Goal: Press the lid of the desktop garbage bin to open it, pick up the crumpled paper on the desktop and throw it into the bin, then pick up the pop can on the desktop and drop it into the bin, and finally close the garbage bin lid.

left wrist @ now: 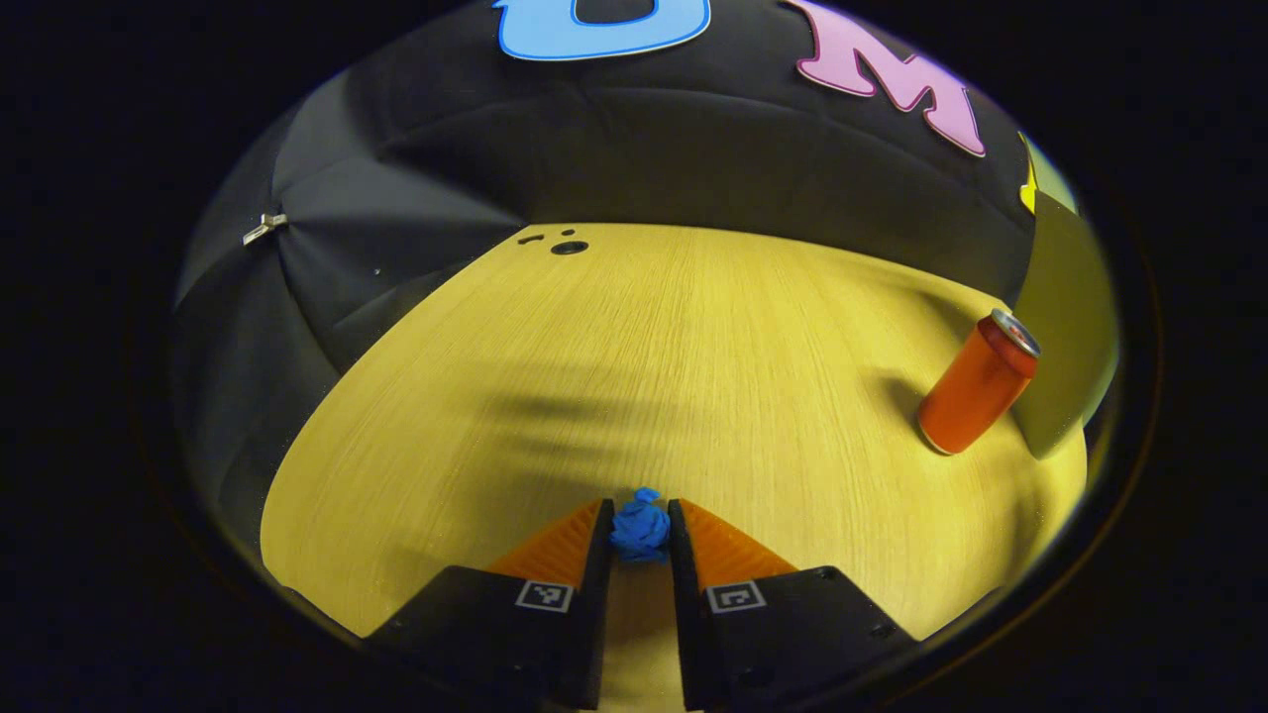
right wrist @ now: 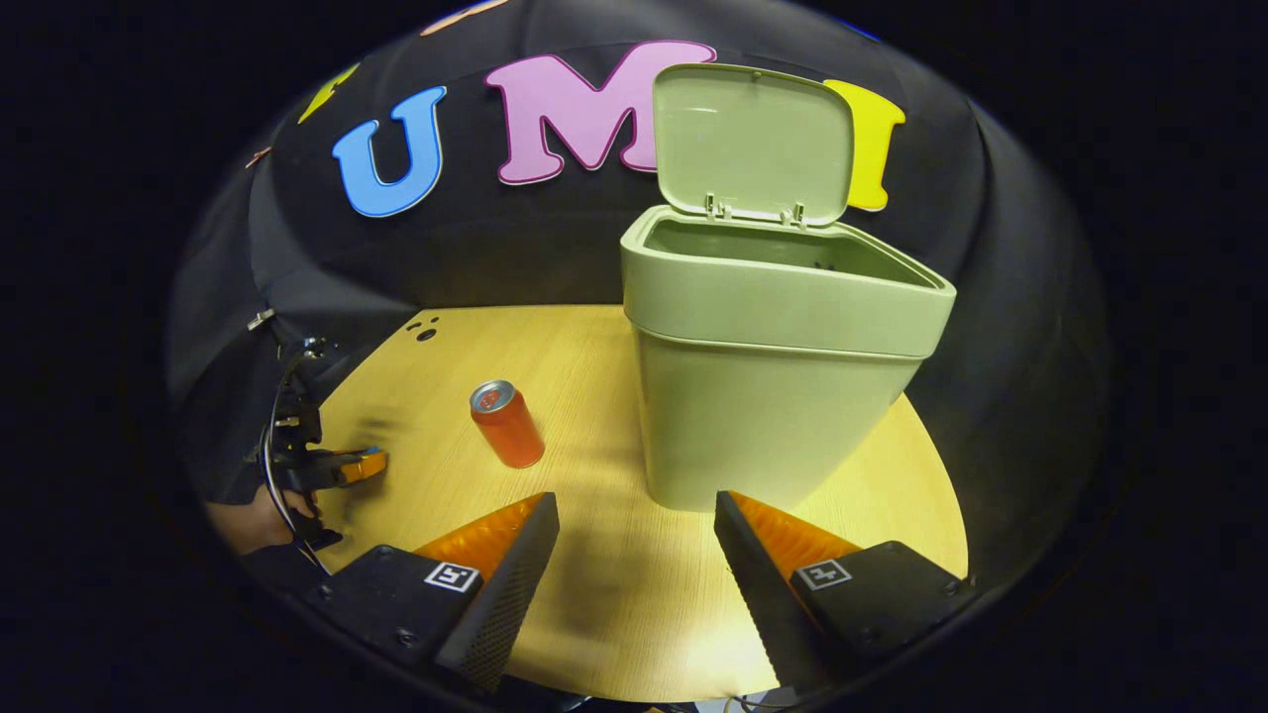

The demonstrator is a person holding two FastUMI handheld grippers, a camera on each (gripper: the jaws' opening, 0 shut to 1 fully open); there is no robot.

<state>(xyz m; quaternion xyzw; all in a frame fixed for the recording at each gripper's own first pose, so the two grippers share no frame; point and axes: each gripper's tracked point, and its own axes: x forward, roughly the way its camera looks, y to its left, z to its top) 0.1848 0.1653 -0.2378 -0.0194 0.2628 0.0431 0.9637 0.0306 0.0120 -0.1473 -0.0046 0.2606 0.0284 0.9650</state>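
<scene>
Left gripper view: L tool [left wrist: 640, 530] pinching crumpled paper [left wrist: 640, 528]; pop can [left wrist: 979, 384] upright nr bin [left wrist: 1065, 327]. R tool [right wrist: 634, 540] spread.

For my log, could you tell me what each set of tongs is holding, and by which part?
The left tongs pinch the blue crumpled paper by its two sides at their fingertips. The right tongs are open and hold nothing.

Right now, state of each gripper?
Left gripper: shut on the blue crumpled paper, low over the table.
Right gripper: open, holding nothing, facing the open bin.
</scene>
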